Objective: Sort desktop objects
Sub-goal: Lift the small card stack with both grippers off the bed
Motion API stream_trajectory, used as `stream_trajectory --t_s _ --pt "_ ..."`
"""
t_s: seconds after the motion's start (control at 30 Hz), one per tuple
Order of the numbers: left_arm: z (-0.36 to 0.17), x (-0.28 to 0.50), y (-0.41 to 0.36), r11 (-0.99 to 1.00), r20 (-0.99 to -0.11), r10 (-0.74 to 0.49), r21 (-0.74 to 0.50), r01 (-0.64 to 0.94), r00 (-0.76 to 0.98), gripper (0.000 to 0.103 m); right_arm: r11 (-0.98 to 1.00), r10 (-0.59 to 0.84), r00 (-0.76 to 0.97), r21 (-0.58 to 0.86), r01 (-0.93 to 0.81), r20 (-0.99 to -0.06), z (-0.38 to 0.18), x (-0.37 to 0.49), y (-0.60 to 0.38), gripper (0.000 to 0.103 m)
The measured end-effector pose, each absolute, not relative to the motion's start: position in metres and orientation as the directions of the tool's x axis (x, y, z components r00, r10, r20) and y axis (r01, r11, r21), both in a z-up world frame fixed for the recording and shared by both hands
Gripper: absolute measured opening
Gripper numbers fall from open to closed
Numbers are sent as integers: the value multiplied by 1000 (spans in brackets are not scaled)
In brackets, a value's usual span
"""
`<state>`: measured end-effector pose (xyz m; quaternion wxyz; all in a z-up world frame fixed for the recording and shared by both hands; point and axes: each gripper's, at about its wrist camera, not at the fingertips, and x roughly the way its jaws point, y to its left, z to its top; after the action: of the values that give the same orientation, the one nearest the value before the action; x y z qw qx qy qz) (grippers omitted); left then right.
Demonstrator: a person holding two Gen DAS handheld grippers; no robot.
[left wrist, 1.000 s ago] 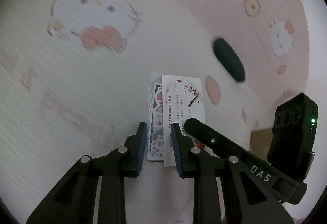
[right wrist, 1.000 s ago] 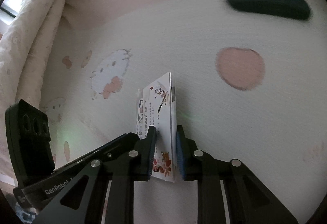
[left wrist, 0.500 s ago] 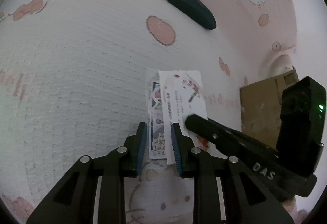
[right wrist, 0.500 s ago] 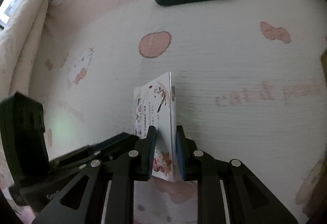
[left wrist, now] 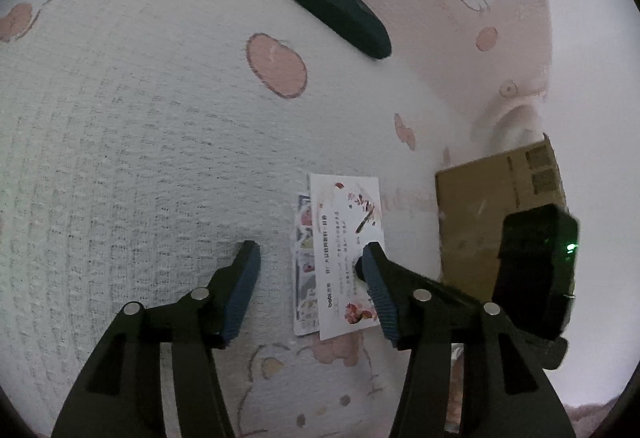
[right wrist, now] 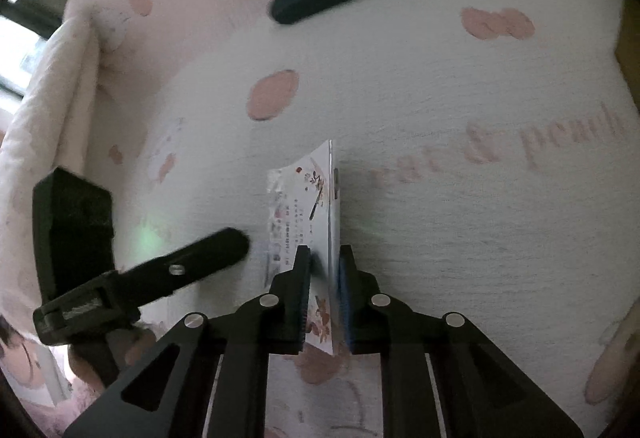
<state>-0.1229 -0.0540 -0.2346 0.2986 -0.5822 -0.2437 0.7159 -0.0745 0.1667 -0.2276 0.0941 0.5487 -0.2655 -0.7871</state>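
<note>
Pink-and-white cotton, printed with cartoon cats and blush spots, covers the whole surface [left wrist: 160,158] on which the sorting goes on; it looks like a soft blanket or bedspread more than a desk, so flat paper things sink a little into its weave. At the right edge of the left wrist view stands a brown cardboard box [left wrist: 496,198], probably the place where sorted items go, though its opening is not in view. Well apart from it, farther up the cloth, lies a dark green oblong case [left wrist: 340,10], untouched.

The small stack of printed cards [right wrist: 316,206] is held up off the cloth, edge-on in the right wrist view, by the right tongs [right wrist: 324,302], which are closing onto its lower end, blue pads on either face. A grip near one end leaves most of the stack free and keeps the print in sight. The left tongs [left wrist: 308,290] are opening, their pads standing wide on either side of the cards without touching them. That reads as a handover: the left lets go so the right alone carries the stack. A thin sticker sheet [left wrist: 305,262] sits behind the front card, slightly offset, so the stack could fan apart if the clamp is loose.
</note>
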Motion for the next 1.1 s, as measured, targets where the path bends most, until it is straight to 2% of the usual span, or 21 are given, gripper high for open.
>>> stream_trajectory --t_s 0.1,0.2,0.23,0.27,0.33,0.5,0.6,0.77,0.83,0.93,1.1 --pt "-232 -124 -48 -723 -708 690 -683 -99 -154 56 -818 -465 -365 550 -171 -806 -233 -77 174 12" --pt "-224 -124 -37 -743 -728 669 -658 -122 -151 56 -832 -441 -362 525 -179 -821 -226 -78 177 20" --pt "-223 -124 -32 -738 -726 674 -657 -151 -137 56 -838 -428 -367 514 -181 -826 -223 -79 177 26" --pt "-223 -125 -26 -742 -734 668 -648 -172 -122 56 -846 -405 -379 498 -188 -832 -220 -78 178 38" --pt "-226 -126 -20 -757 -753 649 -623 -197 -110 56 -869 -352 -400 454 -197 -846 -213 -76 182 48" --pt "-228 -129 -18 -755 -754 649 -620 -214 -105 55 -864 -363 -411 467 -188 -836 -215 -78 185 48" --pt "-226 -128 -18 -783 -780 615 -585 -213 -115 47 -871 -369 -416 465 -158 -831 -219 -77 178 48" --pt "-229 -128 -19 -795 -787 604 -584 -165 -124 45 -918 -296 -422 377 -123 -857 -219 -77 169 28" --pt "-229 -129 -19 -796 -789 602 -583 -162 -121 45 -917 -303 -419 382 -117 -856 -220 -77 167 24" --pt "-232 -126 -18 -773 -770 633 -621 -131 -81 45 -929 -295 -412 359 -85 -862 -220 -77 160 23" --pt "-232 -119 -16 -797 -788 604 -596 -95 -119 34 -948 -272 -401 315 -43 -875 -219 -79 150 22"
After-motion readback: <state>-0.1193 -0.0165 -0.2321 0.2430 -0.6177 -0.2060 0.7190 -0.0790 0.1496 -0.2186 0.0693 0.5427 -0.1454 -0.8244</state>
